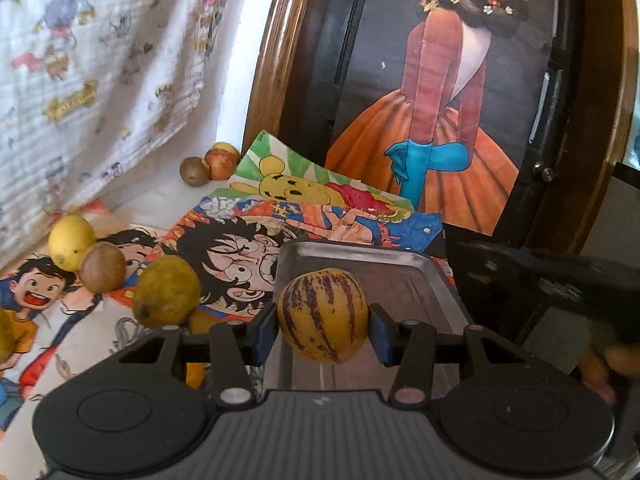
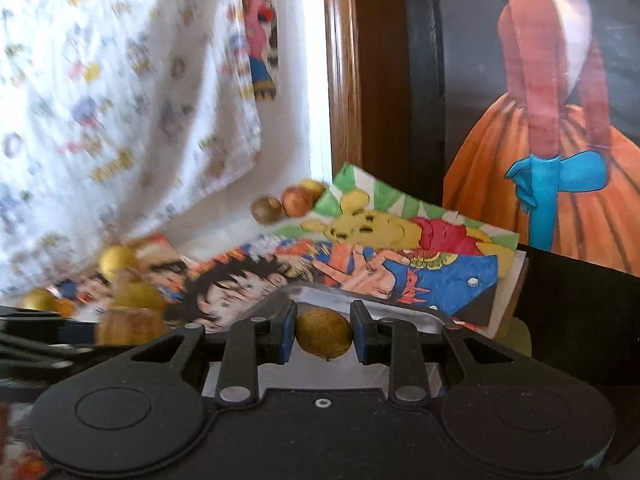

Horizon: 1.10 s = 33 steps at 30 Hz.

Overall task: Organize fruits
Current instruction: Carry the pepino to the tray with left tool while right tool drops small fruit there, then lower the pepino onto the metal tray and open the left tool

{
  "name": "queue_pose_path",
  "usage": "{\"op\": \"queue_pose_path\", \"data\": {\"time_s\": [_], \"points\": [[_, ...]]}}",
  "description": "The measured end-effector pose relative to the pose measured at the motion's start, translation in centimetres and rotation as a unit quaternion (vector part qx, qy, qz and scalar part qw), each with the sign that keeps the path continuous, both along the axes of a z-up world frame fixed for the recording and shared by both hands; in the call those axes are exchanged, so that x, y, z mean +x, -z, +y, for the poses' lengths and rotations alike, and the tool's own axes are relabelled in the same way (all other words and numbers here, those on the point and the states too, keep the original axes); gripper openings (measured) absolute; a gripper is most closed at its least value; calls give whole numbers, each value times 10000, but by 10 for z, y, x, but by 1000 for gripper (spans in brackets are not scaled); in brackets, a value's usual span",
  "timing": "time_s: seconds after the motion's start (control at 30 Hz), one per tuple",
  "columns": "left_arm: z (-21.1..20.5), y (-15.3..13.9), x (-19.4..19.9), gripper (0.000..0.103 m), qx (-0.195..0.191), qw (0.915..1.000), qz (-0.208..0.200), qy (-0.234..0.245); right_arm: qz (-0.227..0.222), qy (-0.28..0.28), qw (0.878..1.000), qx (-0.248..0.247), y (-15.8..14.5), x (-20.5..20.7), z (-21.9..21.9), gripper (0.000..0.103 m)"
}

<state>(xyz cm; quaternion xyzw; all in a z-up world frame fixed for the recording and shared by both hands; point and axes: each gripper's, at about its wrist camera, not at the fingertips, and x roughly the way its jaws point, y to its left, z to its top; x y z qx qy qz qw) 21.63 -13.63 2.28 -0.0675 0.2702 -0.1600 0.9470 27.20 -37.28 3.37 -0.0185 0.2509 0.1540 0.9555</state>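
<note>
Above the metal tray, both tools clamp fruit: left tool a striped melon, right tool a kiwi.

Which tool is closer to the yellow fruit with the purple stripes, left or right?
Left. The left tool is clamped on the striped fruit over the metal tray. The right tool grips a small yellow-brown fruit instead, beside it.

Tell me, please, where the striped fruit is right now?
The striped fruit sits in the left wrist view, clamped between the left gripper fingers, over the metal tray.
</note>
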Motion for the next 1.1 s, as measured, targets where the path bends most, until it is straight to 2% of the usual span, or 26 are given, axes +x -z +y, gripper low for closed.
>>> {"op": "queue_pose_path", "data": {"time_s": [0.1,0.23,0.5,0.73,0.77,0.87,0.93,1.1], "points": [[-1,7,13,52,-50,9999,154,-52,252,-20,9997,-71,12,23,6,31],[-2,16,22,52,-69,9996,269,-56,463,-89,9988,-94,25,33,12,31],[-12,27,26,52,78,9989,434,134,839,-95,9962,-229,41,37,17,31],[-18,33,27,53,200,9977,625,136,928,-99,9952,-280,46,34,21,32],[-19,34,26,53,219,9975,660,135,908,-95,9955,-263,45,32,21,34],[-19,36,25,53,214,9969,745,152,869,-73,9960,-170,43,26,18,50],[-18,36,23,54,191,9968,755,163,812,-10,9966,-118,42,21,15,54],[-12,28,10,70,157,9983,552,73,566,166,9979,250,33,2,4,70]]}}
